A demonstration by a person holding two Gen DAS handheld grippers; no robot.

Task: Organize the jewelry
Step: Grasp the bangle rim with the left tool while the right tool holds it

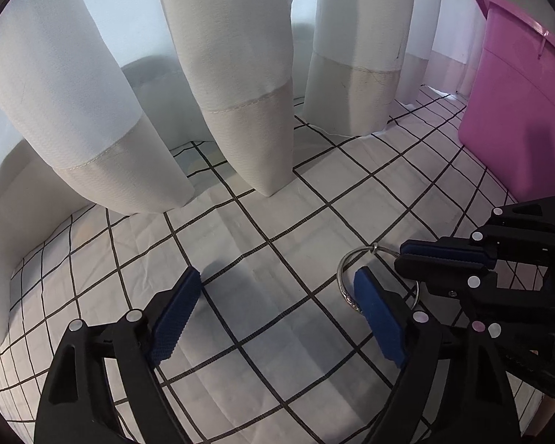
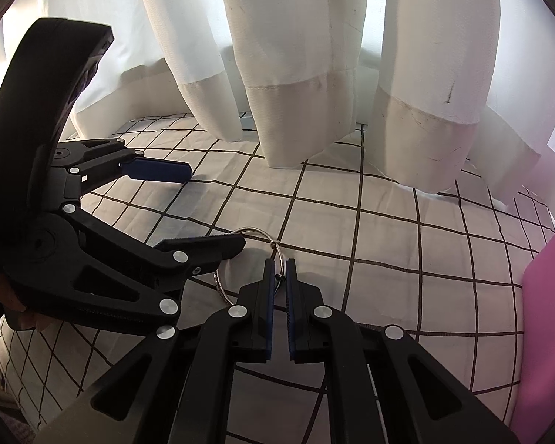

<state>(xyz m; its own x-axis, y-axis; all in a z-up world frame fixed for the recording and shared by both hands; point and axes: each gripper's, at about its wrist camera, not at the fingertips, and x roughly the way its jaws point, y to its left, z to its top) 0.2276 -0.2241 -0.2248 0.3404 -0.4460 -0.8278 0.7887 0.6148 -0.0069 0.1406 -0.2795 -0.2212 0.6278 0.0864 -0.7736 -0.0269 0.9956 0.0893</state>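
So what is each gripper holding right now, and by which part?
The right gripper is shut on the silver bangle, pinching its thin band just below the small bead. The left gripper is open and holds nothing; one finger sits inside the bangle's loop.

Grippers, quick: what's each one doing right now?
Left gripper: open, one finger passed through the silver bangle, pads not pressing on it.
Right gripper: shut on the silver bangle's rim.
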